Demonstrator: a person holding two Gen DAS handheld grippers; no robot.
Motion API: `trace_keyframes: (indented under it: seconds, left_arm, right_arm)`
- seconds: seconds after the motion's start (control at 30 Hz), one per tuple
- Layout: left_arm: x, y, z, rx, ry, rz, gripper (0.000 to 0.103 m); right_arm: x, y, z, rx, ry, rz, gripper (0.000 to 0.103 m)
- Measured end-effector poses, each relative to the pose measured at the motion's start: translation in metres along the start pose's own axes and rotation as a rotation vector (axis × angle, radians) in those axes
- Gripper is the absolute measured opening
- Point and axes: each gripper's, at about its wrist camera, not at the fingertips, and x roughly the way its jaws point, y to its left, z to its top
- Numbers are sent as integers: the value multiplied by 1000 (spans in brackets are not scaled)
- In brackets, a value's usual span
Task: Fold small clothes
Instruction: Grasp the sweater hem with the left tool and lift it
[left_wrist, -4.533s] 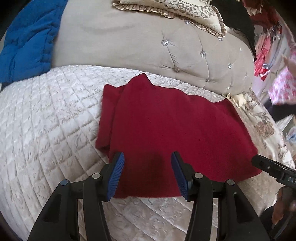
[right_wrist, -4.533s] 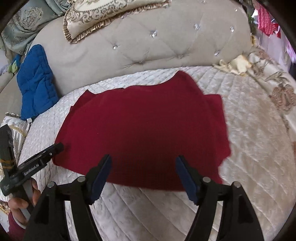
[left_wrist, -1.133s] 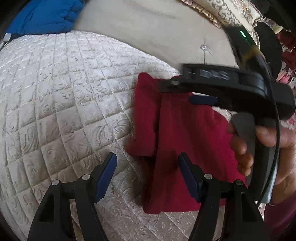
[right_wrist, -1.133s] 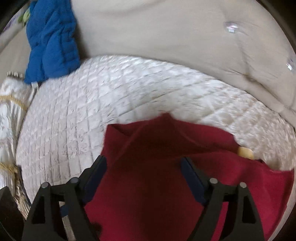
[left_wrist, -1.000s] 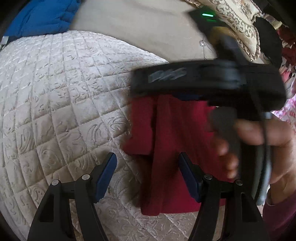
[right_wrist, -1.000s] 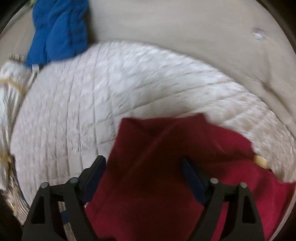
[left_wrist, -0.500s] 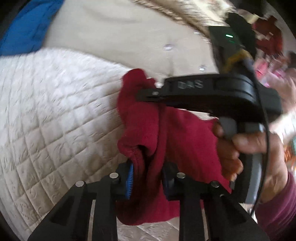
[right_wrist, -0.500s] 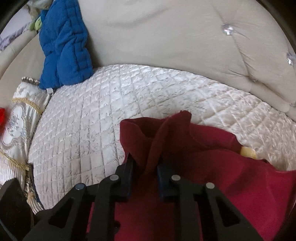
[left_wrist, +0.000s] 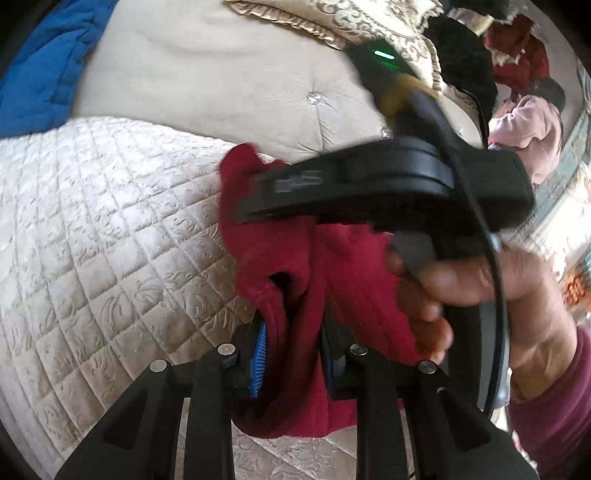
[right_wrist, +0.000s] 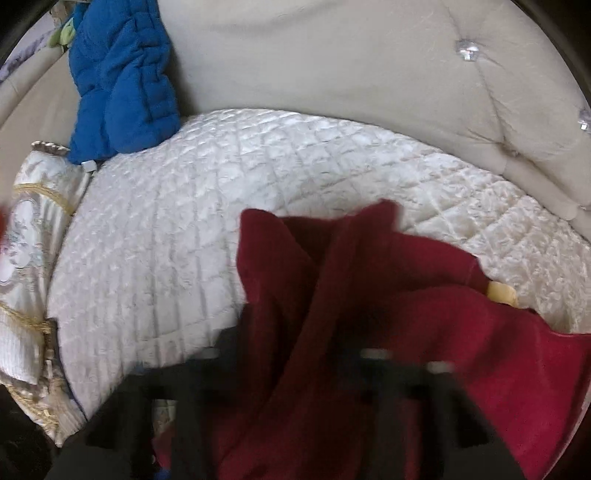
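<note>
- The red garment, a soft, fuzzy knit, sits bunched and partly lifted over the near middle of the quilted bedspread; its folds stand up in thick ridges rather than lying flat.
- Your left tongs are clamped on a doubled fold of that garment, the blue ribbed pads pressing the cloth from both sides, though the jaws are easing apart slightly.
- Your right tongs are blurred in their own view; a raised ridge of the same red cloth runs between the dark fingers, which are also easing apart, and the cloth looks pinched there.
- From the left wrist view, your right hand wraps the black handle of the right tool, held level and crossing just above the garment.
- The bedspread is cream, satin-like, stitched in diamonds, with open room to the left of the garment.
- Behind it rises a beige tufted headboard with crystal buttons.
- A blue quilted item lies against the headboard at the left, well apart from the garment.
</note>
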Motion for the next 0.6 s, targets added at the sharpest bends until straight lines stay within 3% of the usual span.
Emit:
trace_keyframes:
  seconds: [0.2,0.3,0.6]
  left_arm:
    - [-9,-29,-11,67,-15,-19,8]
    - [-14,-63,-13,95,-16,-80,5]
    - [19,-190,-26,260,66,-215,5]
  right_arm:
    - [-53,-35,-12,74,-110,102,22]
    - [-87,-58,-25,98,-155,127,21]
    - [-173,-154,-77,136,-216,-9,20]
